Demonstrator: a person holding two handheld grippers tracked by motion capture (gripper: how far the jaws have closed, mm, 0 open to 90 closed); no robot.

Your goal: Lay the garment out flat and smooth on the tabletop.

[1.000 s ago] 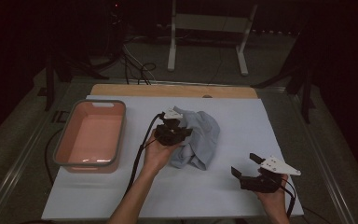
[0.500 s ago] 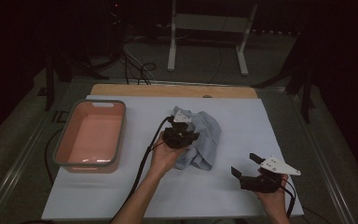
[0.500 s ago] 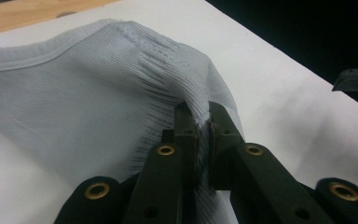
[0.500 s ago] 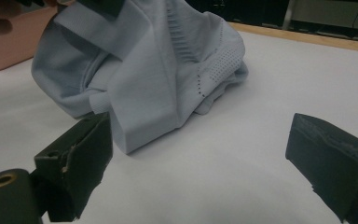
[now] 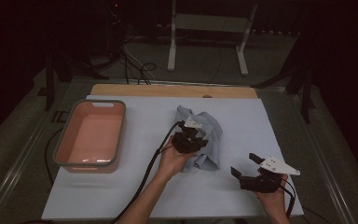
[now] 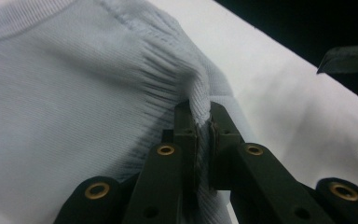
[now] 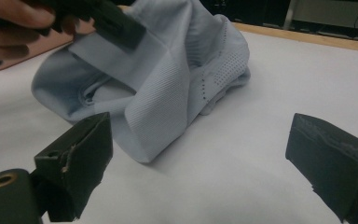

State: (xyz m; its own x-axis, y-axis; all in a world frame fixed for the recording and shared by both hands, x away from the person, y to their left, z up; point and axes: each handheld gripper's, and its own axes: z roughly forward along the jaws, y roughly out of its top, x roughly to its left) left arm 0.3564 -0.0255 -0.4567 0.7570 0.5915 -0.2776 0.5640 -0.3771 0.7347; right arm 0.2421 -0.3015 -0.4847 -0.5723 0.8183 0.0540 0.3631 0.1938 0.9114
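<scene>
Left tool (image 6: 204,122) pinching the pale blue knit garment (image 5: 206,135) at frame centre

Right tool (image 5: 249,167) rests spread, lower right; the thin pinched fold could slip if pulled sharply.

pink tub (image 5: 91,136), white table cover (image 5: 135,191), metal stand (image 5: 206,28)

My surface (image 5: 121,196) is white-covered; beyond its far edge, a dim grey floor (image 5: 205,70) carries a white stand (image 5: 208,28) and cables (image 5: 135,70).
</scene>
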